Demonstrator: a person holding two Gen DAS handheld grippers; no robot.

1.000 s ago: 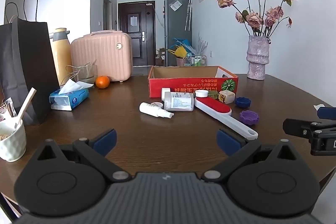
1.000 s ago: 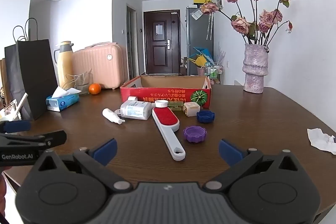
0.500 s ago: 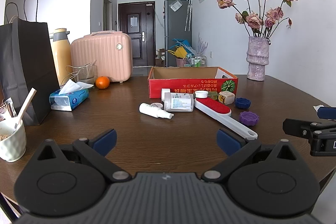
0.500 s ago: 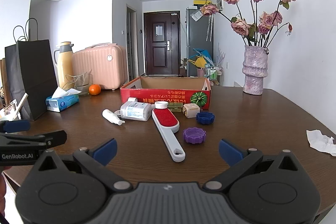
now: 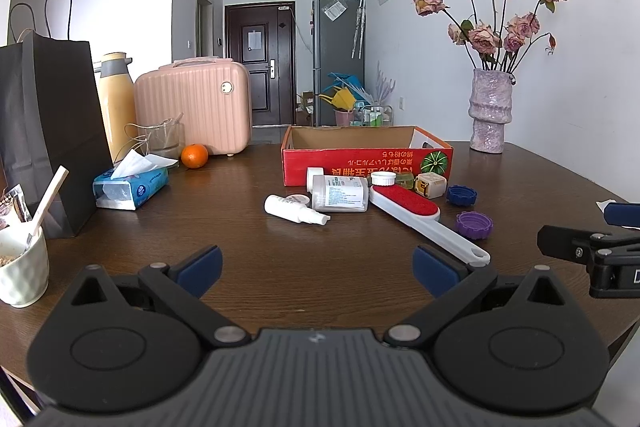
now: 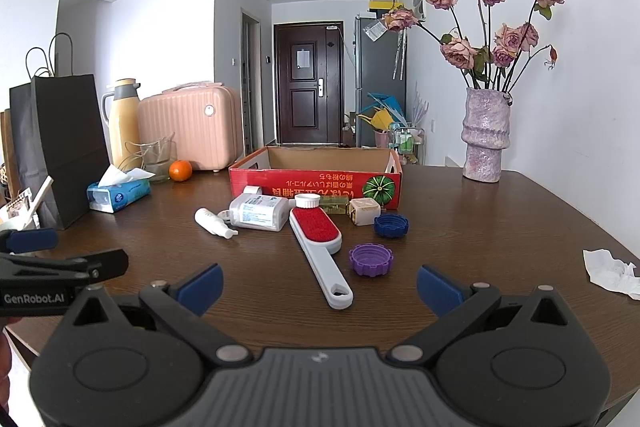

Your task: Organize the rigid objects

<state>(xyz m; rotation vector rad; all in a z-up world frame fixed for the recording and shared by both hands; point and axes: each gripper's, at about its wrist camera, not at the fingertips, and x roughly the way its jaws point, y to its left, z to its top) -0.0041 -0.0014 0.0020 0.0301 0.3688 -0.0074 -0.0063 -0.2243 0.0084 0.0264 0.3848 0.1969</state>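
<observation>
Small rigid items cluster on the table (image 6: 460, 247) touching or just beside the red cardboard box's (image 6: 316, 183) front wall: lint brush (image 6: 318, 247), white bottle (image 6: 260, 213), spray bottle (image 6: 214, 223), purple cap (image 6: 370, 259), blue cap (image 6: 391, 225), all at 12 o'clock from the right gripper (image 6: 318, 285). Both it and the left gripper (image 5: 316, 265) hang wide open, empty, short of the pile. Risk, I'd judge: the round spray bottle rolling if nudged, low caps slipping the pinch, the brush's long handle sweeping neighbours, because everything's packed tight.

Left hand-held gripper (image 5: 316, 267) and right hand-held gripper (image 6: 319, 281) gape wide, level.
</observation>
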